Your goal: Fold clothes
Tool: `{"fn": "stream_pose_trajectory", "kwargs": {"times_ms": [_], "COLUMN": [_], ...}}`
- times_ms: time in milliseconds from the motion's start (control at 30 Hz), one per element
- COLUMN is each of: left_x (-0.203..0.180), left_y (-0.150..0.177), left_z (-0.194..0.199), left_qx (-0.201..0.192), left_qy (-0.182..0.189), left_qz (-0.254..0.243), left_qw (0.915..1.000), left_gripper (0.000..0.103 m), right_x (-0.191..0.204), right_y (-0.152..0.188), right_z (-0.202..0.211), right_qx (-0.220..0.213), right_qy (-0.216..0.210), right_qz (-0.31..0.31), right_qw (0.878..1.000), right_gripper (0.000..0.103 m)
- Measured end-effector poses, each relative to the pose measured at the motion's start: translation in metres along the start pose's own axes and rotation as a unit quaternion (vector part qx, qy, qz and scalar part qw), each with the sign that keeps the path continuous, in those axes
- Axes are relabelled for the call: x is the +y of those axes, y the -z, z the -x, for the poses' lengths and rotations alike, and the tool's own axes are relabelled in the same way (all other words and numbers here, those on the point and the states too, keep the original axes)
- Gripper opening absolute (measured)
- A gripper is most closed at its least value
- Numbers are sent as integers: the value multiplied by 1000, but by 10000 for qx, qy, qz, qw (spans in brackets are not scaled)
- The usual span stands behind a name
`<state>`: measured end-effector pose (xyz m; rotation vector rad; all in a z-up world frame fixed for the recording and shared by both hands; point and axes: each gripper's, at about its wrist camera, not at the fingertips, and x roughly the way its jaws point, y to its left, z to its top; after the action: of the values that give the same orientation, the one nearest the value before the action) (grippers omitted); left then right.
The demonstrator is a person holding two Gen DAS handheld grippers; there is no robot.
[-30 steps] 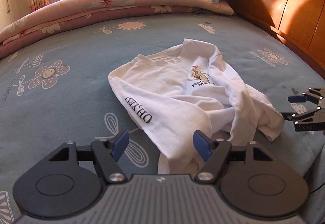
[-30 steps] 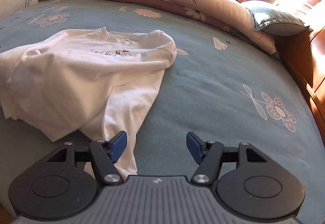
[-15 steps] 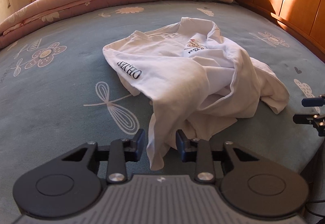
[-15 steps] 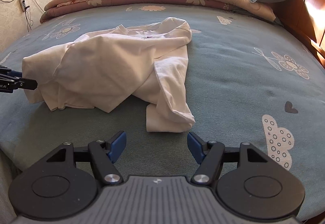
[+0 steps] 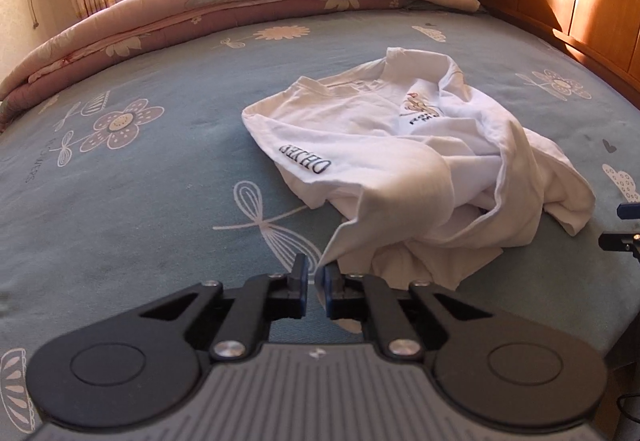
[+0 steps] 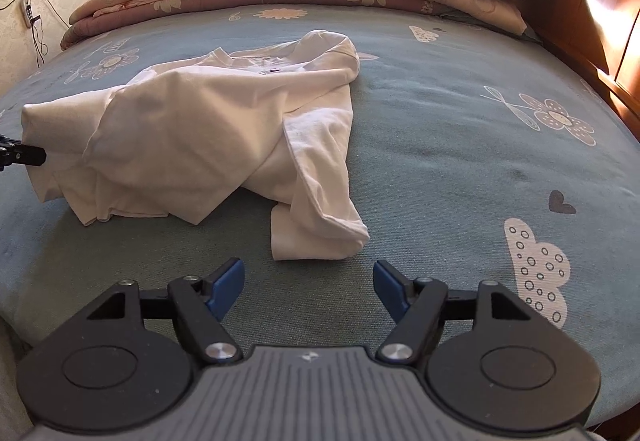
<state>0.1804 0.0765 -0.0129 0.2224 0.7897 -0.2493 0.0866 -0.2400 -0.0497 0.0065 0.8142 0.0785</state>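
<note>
Pinching a corner of the shirt (image 5: 408,169), your left claw (image 5: 316,279) is closed to a thin gap with white hem between its pads. Your right claw (image 6: 308,281) is spread wide and empty, just short of the shirt's loose end, which lies straight ahead of it. From there the shirt runs crumpled up the bed (image 5: 160,201), collar farthest from you.

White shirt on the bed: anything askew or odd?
Yes. The white shirt lies crumpled on the blue bedsheet, not spread flat: body bunched in overlapping folds, one sleeve trailing toward the right gripper, which is open. The left gripper pinches a corner. No damage visible.
</note>
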Motion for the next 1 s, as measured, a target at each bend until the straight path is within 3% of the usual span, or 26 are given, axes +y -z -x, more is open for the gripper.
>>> {"fn": "stream_pose_trajectory", "kwargs": {"times_ms": [133,233,267,300,367,400,567,733,800,900,1000], "left_x": [25,38,37,35,32,30,23,33,35,27,13], "left_y": [-11,-14,-11,-9,-5,-2,9,11,11,12,13], "left_z": [9,11,10,9,7,7,2,15,15,2,-10], "left_qx": [-153,-229,-206,-182,-136,-113,3,-110,20,411,334], "left_qy": [-349,-148,-47,54,256,357,862,1120,1259,1230,987], "left_qz": [92,236,226,215,195,184,132,425,529,415,94], "left_qw": [9992,9994,9995,9996,9994,9991,9962,9927,9906,9907,9945], "left_gripper": [6,6,14,35,60,63,63,64,76,77,76], "right_x": [-1,-2,-2,-2,-1,-1,0,1,-2,-5,-2], "right_y": [-2,-3,-4,-4,-4,-5,-3,-2,-2,-2,-1], "right_z": [-3,-4,-5,-5,-6,-7,-11,-10,-9,-16,-20], "right_qx": [-1,-8,-5,-3,6,11,89,97,88,156,213], "right_qy": [27,42,46,51,54,54,26,22,35,9,-94], "right_qz": [-54,-81,-76,-68,-55,-50,-28,33,-7,-111,-148], "right_qw": [10000,10000,10000,10000,10000,10000,10000,9999,10000,9998,9996], "right_gripper": [75,75,75,75,75,75,75,75,75,75,75]}}
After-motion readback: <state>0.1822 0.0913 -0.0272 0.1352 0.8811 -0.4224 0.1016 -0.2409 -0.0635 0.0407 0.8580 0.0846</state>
